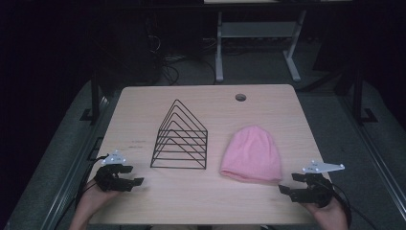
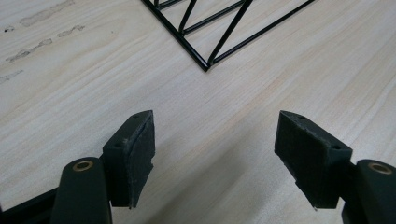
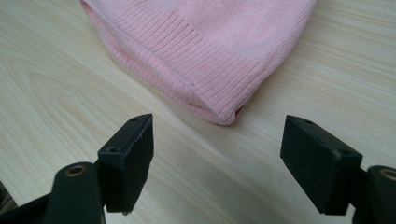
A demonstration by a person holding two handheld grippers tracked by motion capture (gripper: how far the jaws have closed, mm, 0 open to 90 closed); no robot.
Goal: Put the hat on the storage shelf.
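While both tongs rested agape and empty at the desk's [image 1: 201,201] near edge, the left tongs [image 1: 130,175] at seven o'clock faced the wire rack [image 1: 180,138]. The right tongs [image 1: 290,183], at five o'clock, faced the pink beanie [image 1: 252,154], whose ribbed brim lay flat just ahead, probably staged for a brim grasp.

The bench [image 1: 143,201] is pale matt wood-grain, the rack [image 1: 181,139] glossy black metal wire, the hat [image 1: 252,154] soft pink ribbed knit cloth, and both tongs carry matt black, slightly rough pads [image 2: 140,154].
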